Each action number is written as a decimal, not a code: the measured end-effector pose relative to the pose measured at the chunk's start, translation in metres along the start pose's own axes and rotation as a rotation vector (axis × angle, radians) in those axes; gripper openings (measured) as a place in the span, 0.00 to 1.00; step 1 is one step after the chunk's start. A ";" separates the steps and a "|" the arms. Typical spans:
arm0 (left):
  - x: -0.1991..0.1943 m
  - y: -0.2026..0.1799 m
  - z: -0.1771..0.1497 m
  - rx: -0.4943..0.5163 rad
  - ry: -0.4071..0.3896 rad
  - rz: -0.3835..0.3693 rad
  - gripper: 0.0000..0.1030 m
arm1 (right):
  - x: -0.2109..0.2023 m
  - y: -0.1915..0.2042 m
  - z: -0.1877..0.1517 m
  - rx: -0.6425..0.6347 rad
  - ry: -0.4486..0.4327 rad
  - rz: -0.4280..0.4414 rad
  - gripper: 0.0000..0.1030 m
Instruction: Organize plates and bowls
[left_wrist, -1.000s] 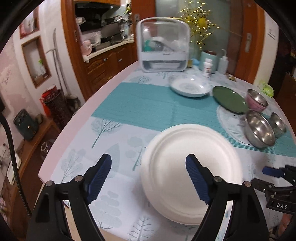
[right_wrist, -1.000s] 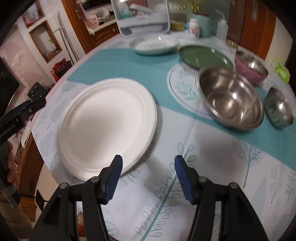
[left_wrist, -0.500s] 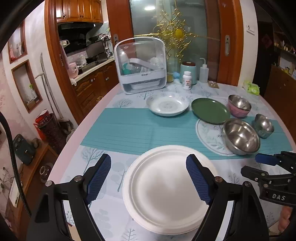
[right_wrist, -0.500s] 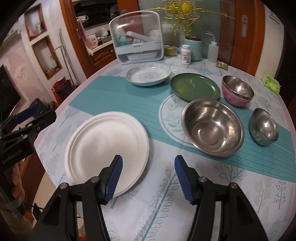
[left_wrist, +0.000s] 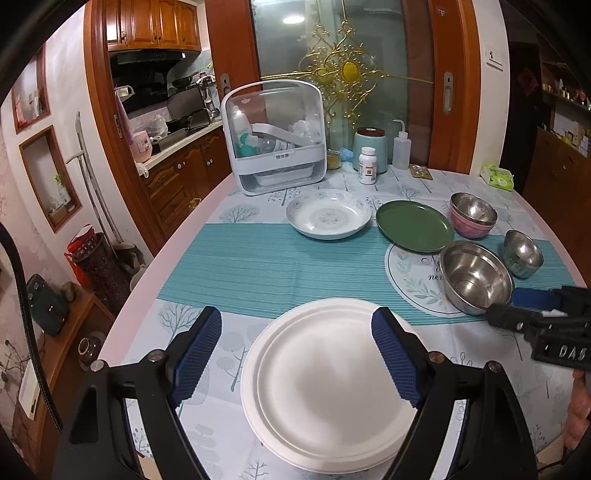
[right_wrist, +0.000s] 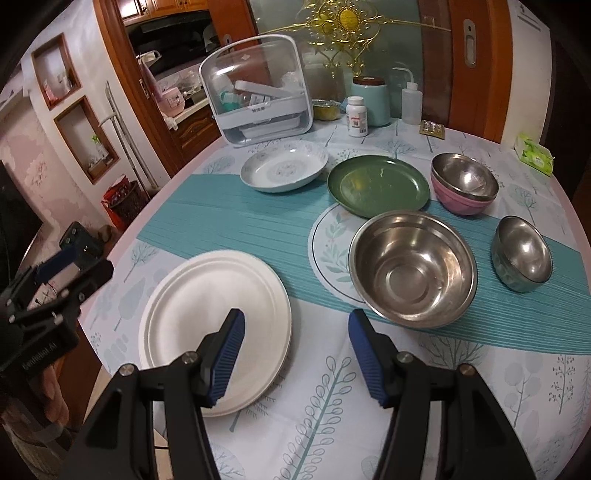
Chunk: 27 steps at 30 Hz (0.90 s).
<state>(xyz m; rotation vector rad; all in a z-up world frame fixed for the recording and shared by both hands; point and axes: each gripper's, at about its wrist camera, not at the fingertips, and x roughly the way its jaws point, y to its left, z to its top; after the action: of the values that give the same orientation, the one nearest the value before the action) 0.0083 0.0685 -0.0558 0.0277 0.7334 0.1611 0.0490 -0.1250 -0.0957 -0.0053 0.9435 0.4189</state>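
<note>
Steel bowls (right_wrist: 412, 273) are counted at three, plates at three: white (left_wrist: 328, 391), patterned (left_wrist: 328, 214), green (left_wrist: 413, 225). Left gripper (left_wrist: 295, 358) and right gripper (right_wrist: 293, 356) are held apart, empty.

Warm indoor light, sharp focus, glare inside steel bowl (right_wrist: 412, 269), fisheye-dark corners.

L claw (left_wrist: 296, 356) jaws apart, nothing gripped, above white paper plate (left_wrist: 328, 391) at near table (left_wrist: 236, 266) edge. Behind: patterned dish (left_wrist: 328, 214), green plate (left_wrist: 414, 225), three steel bowls. R claw (left_wrist: 532, 299) pokes in at right.
</note>
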 end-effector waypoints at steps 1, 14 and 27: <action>-0.001 0.000 0.000 0.001 -0.002 -0.001 0.80 | -0.002 -0.001 0.002 0.005 -0.004 0.003 0.57; -0.013 -0.003 0.042 0.015 0.019 -0.058 0.80 | -0.041 -0.011 0.028 0.037 -0.044 0.021 0.57; -0.026 -0.005 0.109 0.064 0.045 -0.040 0.80 | -0.093 -0.033 0.071 0.079 -0.119 -0.002 0.57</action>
<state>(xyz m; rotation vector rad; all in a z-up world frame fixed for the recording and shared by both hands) 0.0627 0.0628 0.0416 0.0703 0.7836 0.1008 0.0686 -0.1746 0.0143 0.0896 0.8423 0.3759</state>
